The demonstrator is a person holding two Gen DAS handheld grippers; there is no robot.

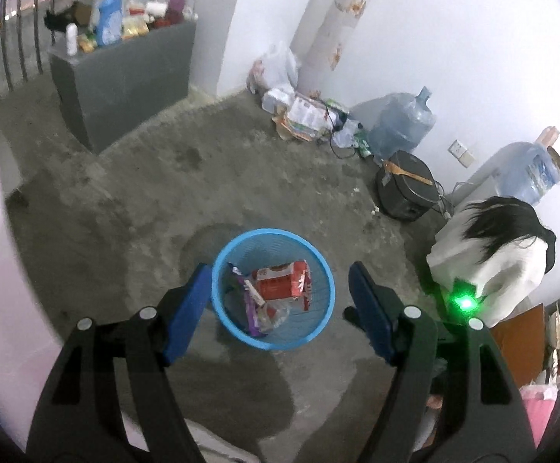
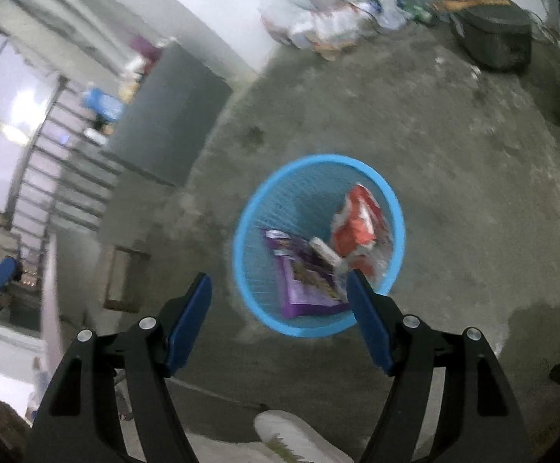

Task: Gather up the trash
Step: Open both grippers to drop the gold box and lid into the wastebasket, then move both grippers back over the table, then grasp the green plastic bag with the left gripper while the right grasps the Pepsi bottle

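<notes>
standing upright, blue basket (image 1: 218, 270), mouth up, purple wrapper (image 2: 303, 270) inside

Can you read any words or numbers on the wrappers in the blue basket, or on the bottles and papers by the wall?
No text here is sharp enough to read.
Red packet in the blue basket: print too blurred.
Purple wrapper: print too blurred.
Papers by the wall: too small.
Water jug label: too blurred.
Blue bottle on the grey cabinet: too small.
</notes>
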